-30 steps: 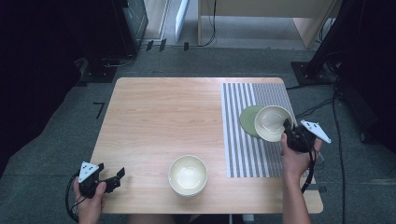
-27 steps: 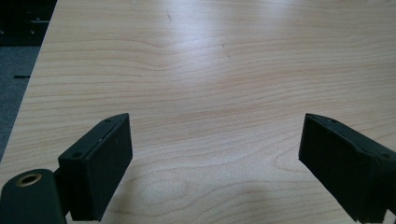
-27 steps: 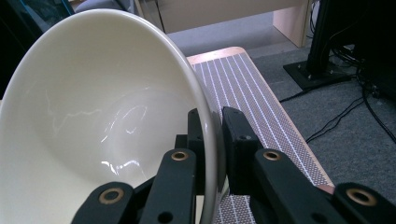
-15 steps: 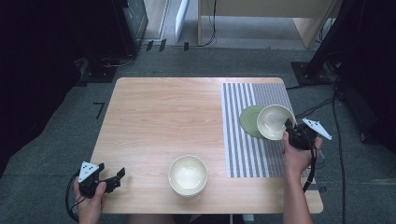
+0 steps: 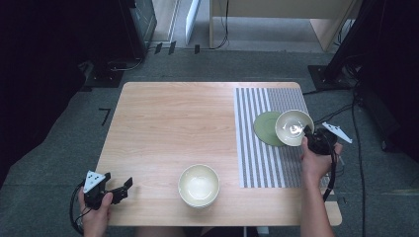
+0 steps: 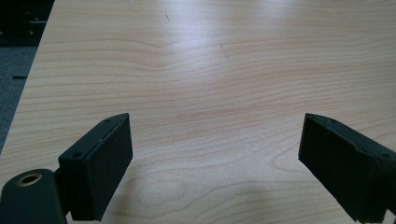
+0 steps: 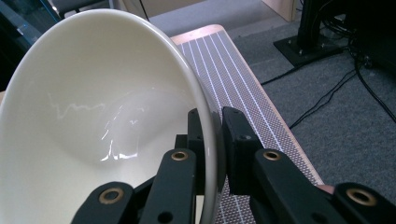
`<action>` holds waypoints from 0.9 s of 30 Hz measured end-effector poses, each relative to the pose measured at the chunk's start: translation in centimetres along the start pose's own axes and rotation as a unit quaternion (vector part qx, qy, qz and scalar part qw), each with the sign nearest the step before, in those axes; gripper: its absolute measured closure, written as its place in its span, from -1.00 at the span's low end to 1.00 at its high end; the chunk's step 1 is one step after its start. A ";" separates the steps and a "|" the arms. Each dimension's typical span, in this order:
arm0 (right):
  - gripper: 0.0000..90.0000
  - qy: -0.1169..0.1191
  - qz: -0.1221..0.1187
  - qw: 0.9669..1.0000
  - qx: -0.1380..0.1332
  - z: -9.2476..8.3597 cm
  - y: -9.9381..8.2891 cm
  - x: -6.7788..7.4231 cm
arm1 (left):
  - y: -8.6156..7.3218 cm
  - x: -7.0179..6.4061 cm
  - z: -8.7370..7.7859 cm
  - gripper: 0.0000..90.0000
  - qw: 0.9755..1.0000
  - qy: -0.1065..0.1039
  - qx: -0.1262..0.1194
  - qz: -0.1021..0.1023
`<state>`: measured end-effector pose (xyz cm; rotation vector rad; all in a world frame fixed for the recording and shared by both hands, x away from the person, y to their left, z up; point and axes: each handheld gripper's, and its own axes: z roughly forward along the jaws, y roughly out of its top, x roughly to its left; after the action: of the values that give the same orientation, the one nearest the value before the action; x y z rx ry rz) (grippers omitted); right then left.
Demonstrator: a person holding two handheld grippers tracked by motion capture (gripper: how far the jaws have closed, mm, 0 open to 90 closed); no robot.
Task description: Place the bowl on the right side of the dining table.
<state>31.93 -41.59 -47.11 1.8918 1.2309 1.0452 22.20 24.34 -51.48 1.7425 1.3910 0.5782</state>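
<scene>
My right gripper (image 5: pixel 310 136) (image 7: pixel 212 135) is shut on the rim of a cream bowl (image 5: pixel 293 127) (image 7: pixel 93 121), which hangs tilted above the striped mat (image 5: pixel 269 136). A green saucer (image 5: pixel 266 128) lies on the mat, partly hidden under that bowl. A second cream bowl (image 5: pixel 198 184) stands upright near the table's front edge. At the front left corner my left gripper (image 5: pixel 121 190) (image 6: pixel 212 163) rests open over bare wood, nothing between its jaws.
The wooden table (image 5: pixel 178 128) is bare across its left and middle. The mat (image 7: pixel 233 60) reaches the right edge. Cables (image 5: pixel 346 106) and dark equipment stands sit on the grey floor to the right and behind.
The right hand has carried the held bowl a little to the right and down, uncovering more of the green saucer. The left gripper has stayed put.
</scene>
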 end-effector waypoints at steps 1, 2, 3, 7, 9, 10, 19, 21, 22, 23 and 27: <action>0.85 0.000 0.000 1.000 0.000 0.1 0.1 -0.1 | 0.0 0.0 0.0 -0.79 1.000 0.000 0.000 0.000; 0.85 0.000 0.004 1.000 0.003 0.2 0.2 -0.1 | 0.0 0.0 0.0 -0.79 1.000 -0.001 0.000 0.000; 0.85 0.000 0.004 1.000 0.003 0.2 0.2 -0.1 | 0.0 0.0 0.0 -0.79 1.000 -0.001 0.000 0.000; 0.85 -0.001 -0.002 1.000 0.007 0.7 0.7 0.3 | 0.0 0.1 0.0 -0.79 1.000 -0.003 -0.001 -0.004; 0.85 0.000 -0.005 1.000 0.007 0.8 0.9 0.4 | 0.0 0.1 0.0 -0.79 1.000 -0.003 0.001 -0.003; 0.85 0.000 -0.002 1.000 0.007 0.9 1.0 0.5 | 0.0 0.1 0.0 -0.78 1.000 -0.003 0.000 -0.002; 0.85 -0.002 -0.002 1.000 0.017 1.7 1.5 0.6 | 0.0 0.1 0.0 -0.78 1.000 -0.004 0.000 -0.003; 0.85 -0.003 0.001 1.000 0.021 1.8 1.6 0.6 | 0.0 0.1 0.0 -0.78 1.000 -0.004 0.000 -0.003; 0.85 -0.002 0.005 1.000 0.022 1.9 1.7 0.5 | 0.0 0.1 0.0 -0.79 1.000 -0.004 0.001 -0.003; 0.85 0.000 0.006 1.000 0.023 1.9 1.9 0.5 | 0.0 0.1 0.0 -0.78 1.000 -0.004 0.001 -0.003; 0.85 -0.003 0.002 1.000 0.030 2.2 2.3 0.6 | 0.0 0.1 0.1 -0.78 1.000 -0.004 0.002 -0.003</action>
<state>35.00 -42.04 -46.03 1.9417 1.2694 1.0131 22.28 24.37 -51.50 1.7413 1.3911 0.5647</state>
